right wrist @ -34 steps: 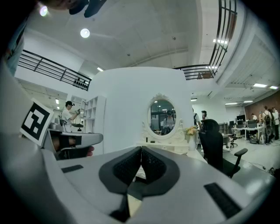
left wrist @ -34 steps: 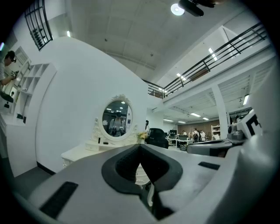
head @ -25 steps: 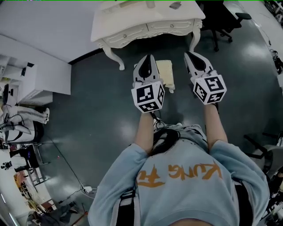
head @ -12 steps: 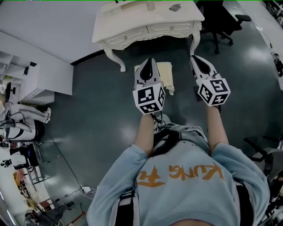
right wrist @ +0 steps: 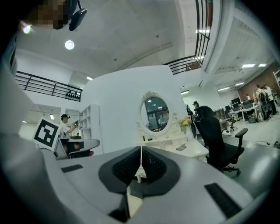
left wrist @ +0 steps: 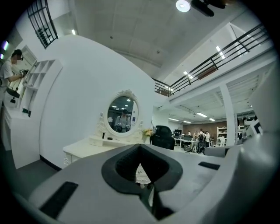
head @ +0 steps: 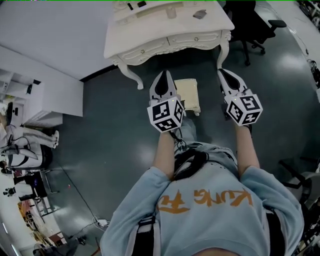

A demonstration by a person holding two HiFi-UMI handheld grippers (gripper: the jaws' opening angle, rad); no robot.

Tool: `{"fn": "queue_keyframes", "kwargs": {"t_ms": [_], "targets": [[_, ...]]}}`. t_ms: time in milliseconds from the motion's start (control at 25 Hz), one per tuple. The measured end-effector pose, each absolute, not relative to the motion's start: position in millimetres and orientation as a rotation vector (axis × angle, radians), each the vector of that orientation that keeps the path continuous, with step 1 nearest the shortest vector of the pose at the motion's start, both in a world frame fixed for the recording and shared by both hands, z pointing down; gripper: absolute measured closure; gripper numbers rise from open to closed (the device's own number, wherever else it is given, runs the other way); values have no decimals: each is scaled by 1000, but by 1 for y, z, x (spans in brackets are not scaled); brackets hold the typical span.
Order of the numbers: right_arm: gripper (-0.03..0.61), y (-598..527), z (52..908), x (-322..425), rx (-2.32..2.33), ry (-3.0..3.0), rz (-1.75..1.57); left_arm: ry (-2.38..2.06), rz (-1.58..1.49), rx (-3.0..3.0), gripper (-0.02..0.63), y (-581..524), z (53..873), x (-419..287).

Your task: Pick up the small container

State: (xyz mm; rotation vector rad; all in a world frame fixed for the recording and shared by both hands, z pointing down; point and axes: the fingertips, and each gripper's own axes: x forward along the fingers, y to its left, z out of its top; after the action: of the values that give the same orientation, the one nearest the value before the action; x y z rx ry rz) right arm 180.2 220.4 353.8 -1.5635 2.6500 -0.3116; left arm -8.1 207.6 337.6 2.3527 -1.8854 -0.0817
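Before the desk (head: 150,27), left gripper (head: 164,75) and right gripper (head: 222,72) clench empty; only their views show its mirror (left wrist: 123,114).

The small container (head: 171,12) is a pale, upright thing, top centre of the head view. It stands on the white dressing table (head: 150,37) near its back edge. It is too small to tell more.

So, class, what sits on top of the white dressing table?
On the dressing table: an oval mirror, a flat grey object, a small pale container and small dark items. The head view's frame cuts off its back edge.
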Motion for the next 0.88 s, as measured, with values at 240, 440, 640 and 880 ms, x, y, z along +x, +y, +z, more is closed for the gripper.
{"fn": "queue_keyframes", "kwargs": {"t_ms": [240, 440, 640, 880], "targets": [[549, 133, 362, 189, -1671, 2583, -347, -1769, -114, 2404, 595, 111, 352, 2], [549, 36, 359, 123, -1573, 2728, -360, -1782, -135, 2332, 595, 21, 355, -40], [549, -45, 376, 41, -1464, 2855, -391, -1822, -101, 2247, 594, -46, 379, -105], [549, -119, 384, -19, -1423, 2898, -418, -1818, -54, 2280, 595, -118, 385, -145]]}}
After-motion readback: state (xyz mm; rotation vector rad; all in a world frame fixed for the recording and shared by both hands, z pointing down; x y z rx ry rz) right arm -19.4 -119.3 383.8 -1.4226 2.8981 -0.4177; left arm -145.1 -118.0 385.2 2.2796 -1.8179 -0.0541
